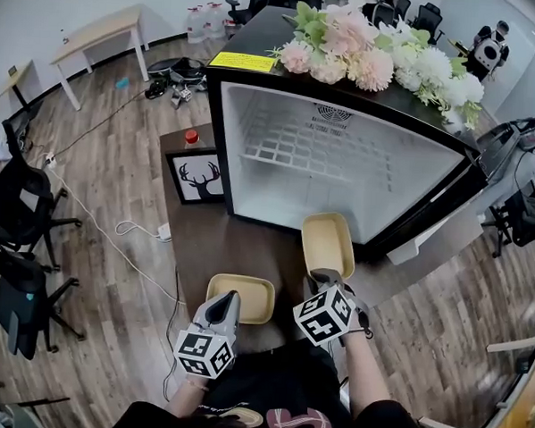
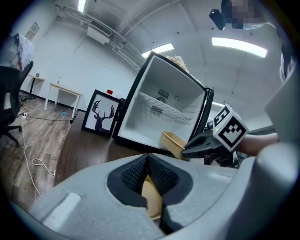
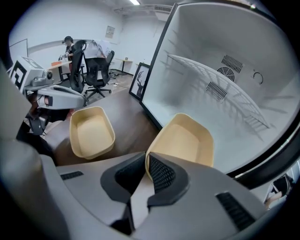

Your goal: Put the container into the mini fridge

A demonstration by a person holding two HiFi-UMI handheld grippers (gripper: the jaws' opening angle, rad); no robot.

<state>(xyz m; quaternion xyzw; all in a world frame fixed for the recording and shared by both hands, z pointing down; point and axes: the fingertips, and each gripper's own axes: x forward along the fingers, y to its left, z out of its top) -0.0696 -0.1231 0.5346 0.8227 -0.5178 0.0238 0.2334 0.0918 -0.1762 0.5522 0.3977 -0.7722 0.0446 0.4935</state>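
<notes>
The right tongs (image 3: 146,166) are almost closed, and their black pads pinch the near rim of a pale yellow container (image 3: 185,140). This right container is tilted, with the far end higher. It hangs in front of the open mini fridge (image 1: 403,189), and its far end comes to the lower edge of the opening. I cannot tell whether it touches the fridge there. In the head view the right tongs (image 1: 322,276) point away from the person toward the fridge.

The left tongs (image 2: 148,168) are also pressed together, on the rim of a second yellow container (image 2: 152,199) of the same shape. This left container (image 1: 242,299) lies low on the dark brown counter (image 1: 221,242), near the person and apart from the fridge. The left tongs (image 1: 230,298) hold it at its left side.

The fridge has white walls inside and a white wire shelf (image 1: 293,147) in the upper part; nothing stands on the shelf. A bunch of pink and white flowers (image 1: 374,53) lies on top of the fridge. Just beside the fridge, at its left, a framed deer picture (image 1: 200,178) stands on the counter. Black office chairs (image 1: 21,214) stand on the wooden floor (image 1: 118,156) at the left.
</notes>
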